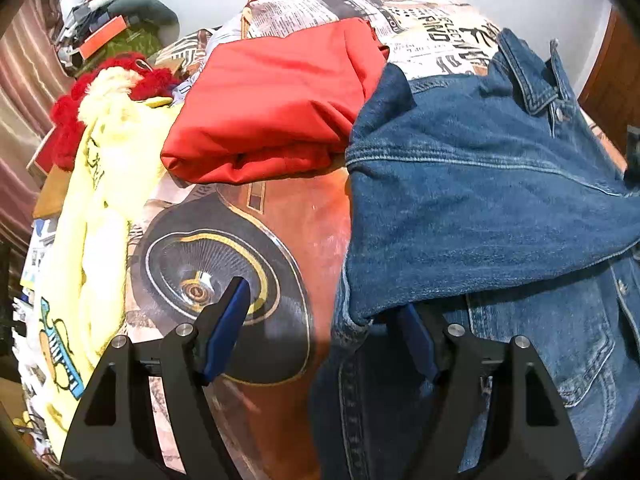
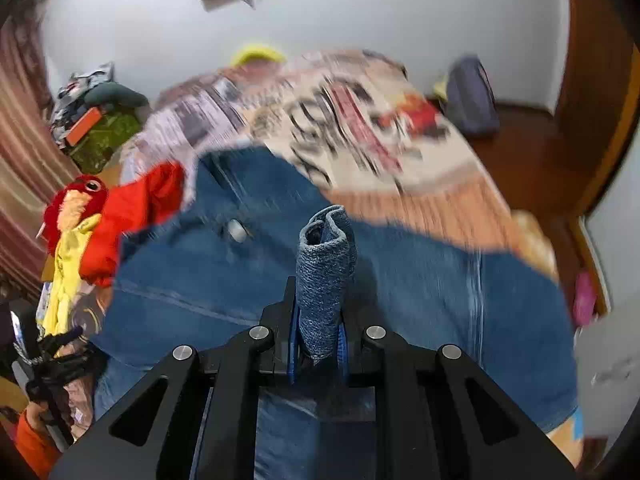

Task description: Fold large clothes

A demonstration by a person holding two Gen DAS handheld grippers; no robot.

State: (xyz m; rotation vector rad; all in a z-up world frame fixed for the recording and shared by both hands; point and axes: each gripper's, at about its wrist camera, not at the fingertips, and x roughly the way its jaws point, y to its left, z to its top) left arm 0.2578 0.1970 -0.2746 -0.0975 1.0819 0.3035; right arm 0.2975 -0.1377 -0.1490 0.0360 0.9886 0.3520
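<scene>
A blue denim jacket [image 1: 480,200] lies on the printed bedspread [image 1: 280,240], partly folded over itself. My left gripper [image 1: 320,320] is open just above the bed, its right finger [image 1: 416,340] under the jacket's left edge, its left finger [image 1: 228,320] over the bedspread. In the right wrist view the jacket [image 2: 400,280] spreads below, blurred. My right gripper [image 2: 318,320] is shut on a bunched fold of denim [image 2: 326,264] that sticks up between the fingers.
A folded red garment [image 1: 272,112] lies behind the jacket. A yellow printed garment [image 1: 92,208] and a red plush toy [image 1: 68,120] lie at the bed's left. Clutter [image 1: 108,28] sits by the curtain. A grey bag [image 2: 472,96] stands on the wooden floor.
</scene>
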